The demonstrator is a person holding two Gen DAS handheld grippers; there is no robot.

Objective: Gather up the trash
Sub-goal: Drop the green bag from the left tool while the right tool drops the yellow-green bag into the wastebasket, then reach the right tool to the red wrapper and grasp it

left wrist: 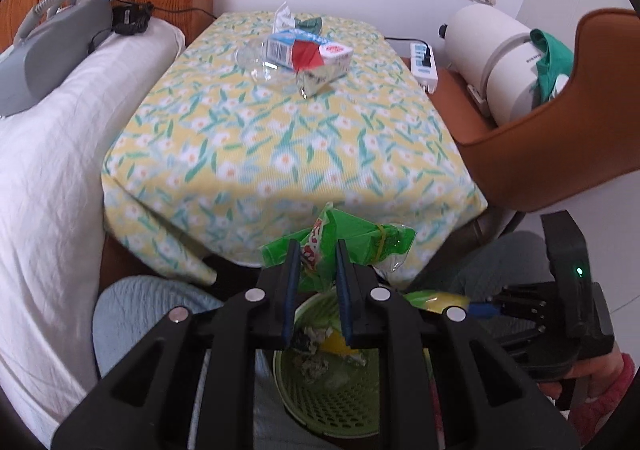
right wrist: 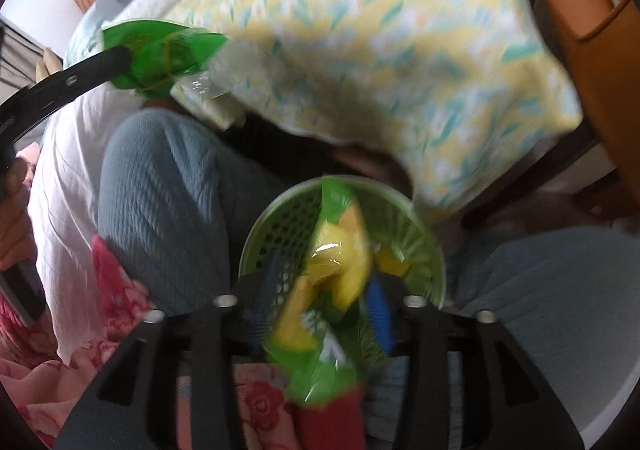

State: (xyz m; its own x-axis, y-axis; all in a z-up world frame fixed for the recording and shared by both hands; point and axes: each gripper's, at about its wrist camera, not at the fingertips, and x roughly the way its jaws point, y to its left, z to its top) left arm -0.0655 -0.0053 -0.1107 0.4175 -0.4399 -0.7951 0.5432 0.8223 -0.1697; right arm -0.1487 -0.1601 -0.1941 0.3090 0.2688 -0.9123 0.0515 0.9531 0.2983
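Directly below both claws, between the person's knees, stands the green basket [left wrist: 332,390], and that is what the coming move turns on. The left claw [left wrist: 318,262] is clamped on a green wrapper [left wrist: 344,246] bound with a rubber band; the wrapper's long axis runs crosswise to the fingers, sticking out mostly to the right, and it hangs over the worktop's [left wrist: 280,138] near edge, just short of the basket's far rim. To drop it in, I judge the left claw needs only a short pull back toward the person before letting go.

The right claw [right wrist: 320,314] is the nearer of the two to the basket: it points steeply down over the mouth, its jaws stand apart, and a yellow-green bag [right wrist: 332,270], blurred, sits between them, long axis pointing down into the basket. Whether the pads yet touch it I cannot tell; it looks released.

On the worktop's far end a carton [left wrist: 308,52] and clear plastic [left wrist: 260,66] lie well apart from both claws, left to collect.
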